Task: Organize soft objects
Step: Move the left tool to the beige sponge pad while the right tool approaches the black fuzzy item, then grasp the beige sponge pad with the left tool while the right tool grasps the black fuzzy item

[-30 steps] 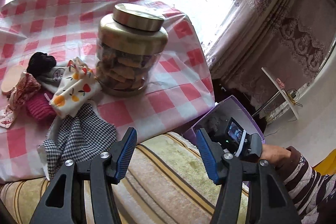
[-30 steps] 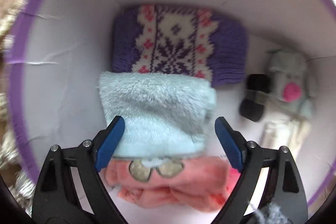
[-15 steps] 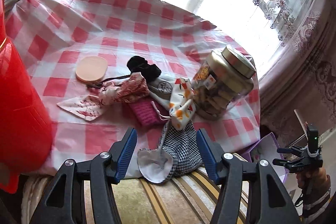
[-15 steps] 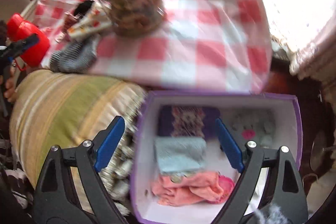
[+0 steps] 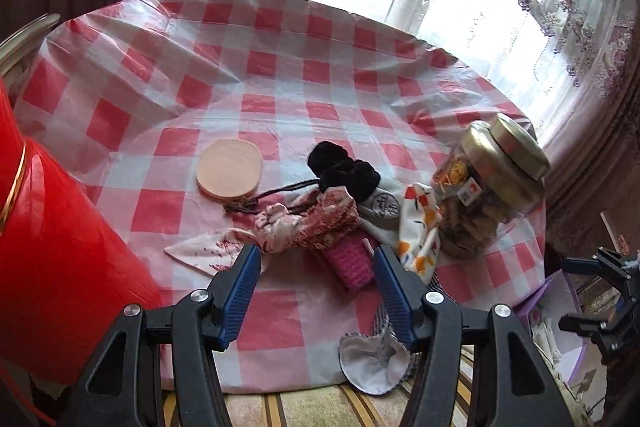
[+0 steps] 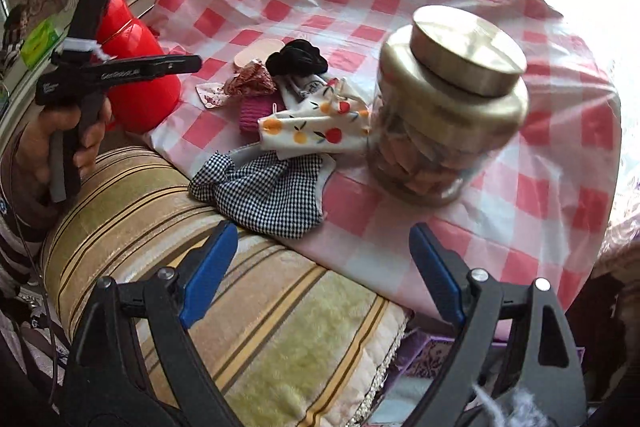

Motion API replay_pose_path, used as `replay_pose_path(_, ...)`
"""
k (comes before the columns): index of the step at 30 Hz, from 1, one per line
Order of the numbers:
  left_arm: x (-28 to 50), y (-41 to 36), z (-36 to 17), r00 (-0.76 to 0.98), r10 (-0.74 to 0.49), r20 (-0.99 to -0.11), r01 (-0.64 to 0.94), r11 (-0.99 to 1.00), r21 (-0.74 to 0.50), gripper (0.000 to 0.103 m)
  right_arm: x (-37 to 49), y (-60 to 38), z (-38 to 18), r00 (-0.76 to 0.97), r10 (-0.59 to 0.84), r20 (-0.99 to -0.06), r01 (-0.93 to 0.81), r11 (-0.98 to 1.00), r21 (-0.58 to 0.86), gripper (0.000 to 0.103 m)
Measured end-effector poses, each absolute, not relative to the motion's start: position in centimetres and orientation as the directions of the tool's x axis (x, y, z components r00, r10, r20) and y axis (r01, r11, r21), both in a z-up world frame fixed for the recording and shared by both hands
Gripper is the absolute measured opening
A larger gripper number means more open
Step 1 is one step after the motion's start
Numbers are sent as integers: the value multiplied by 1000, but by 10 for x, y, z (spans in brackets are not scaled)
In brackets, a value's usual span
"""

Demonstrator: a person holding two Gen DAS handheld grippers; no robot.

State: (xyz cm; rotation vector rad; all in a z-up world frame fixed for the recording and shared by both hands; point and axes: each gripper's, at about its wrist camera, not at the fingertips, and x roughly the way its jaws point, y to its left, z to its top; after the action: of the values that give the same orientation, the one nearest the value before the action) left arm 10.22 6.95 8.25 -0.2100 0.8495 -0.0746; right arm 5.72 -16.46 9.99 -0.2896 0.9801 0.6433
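A pile of soft things lies on the checked tablecloth (image 5: pixel 280 75): a black fluffy piece (image 5: pixel 344 167), a red-patterned cloth (image 5: pixel 308 223), a pink knitted piece (image 5: pixel 352 263), a fruit-print cloth (image 5: pixel 420 227) and a black-and-white checked cloth (image 6: pixel 268 195) that hangs over the table's near edge. My left gripper (image 5: pixel 316 267) is open, just short of the pink knit, with nothing pressed between its pads. My right gripper (image 6: pixel 322 247) is open and empty above the striped cushion (image 6: pixel 240 307), near the checked cloth. A purple box (image 5: pixel 560 327) sits low beside the table.
A glass jar with a gold lid (image 6: pixel 448 99) stands right of the pile. A red container (image 5: pixel 48 267) fills the table's left side. A round peach pad (image 5: pixel 230 169) lies behind the pile. A hand (image 6: pixel 60 139) holds the left gripper's handle. Curtains and a bright window stand behind.
My right gripper has risen out of the purple box and now faces the table. The left gripper swung left from the jar to the pile. Both jaws kept their width.
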Motion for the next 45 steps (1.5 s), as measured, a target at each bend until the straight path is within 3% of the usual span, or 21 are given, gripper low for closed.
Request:
replay_pose_path(3,128,77,77,641,-79,-763,-90,980,-178,60,56,-154,110,389,382,-838,-664,747,32,89)
replay_pose_path(5,144,86,69,623,-24,-782,-153,976,-152,60,52,-162,117,356,443,-822,-673,732,103,89)
replay_pose_path(7,163,92,59,607,18,-794,-178,978,-113,69,45,-178,125,324,540,-777,-683,702,203,89)
replay_pose_path(11,207,103,28,547,152,-823,-250,968,12,75,21,-207,148,330,647,-688,-669,674,313,89)
replay_pose_path(14,230,109,13,513,205,-834,-286,957,59,77,-7,-227,184,300,779,-551,-717,565,408,90)
replay_pose_path(16,242,110,9,507,235,-829,-294,952,90,88,-28,-234,208,281,839,-467,-761,491,423,90)
replay_pose_path(19,257,109,0,464,285,-839,-308,940,149,89,-48,-248,239,221,931,-290,-790,345,506,90)
replay_pose_path(22,264,118,-8,449,258,-856,-347,933,99,90,-52,-266,265,260,955,-143,-778,295,555,91)
replay_pose_path(24,267,122,-8,453,228,-862,-337,939,71,88,-49,-258,275,402,884,-238,-743,467,479,97)
replay_pose_path(27,266,121,-7,464,173,-869,-309,951,24,68,-33,-224,268,489,781,-388,-695,618,368,97)
replay_pose_path(32,262,117,-6,481,106,-870,-266,963,-29,68,19,-151,236,572,585,-575,-610,772,178,97)
replay_pose_path(35,260,116,-6,503,104,-858,-259,965,-35,74,54,-100,213,574,488,-657,-599,798,70,97)
replay_pose_path(45,256,108,-8,510,74,-857,-185,982,-26,75,174,-14,103,454,358,-816,-560,827,52,97)
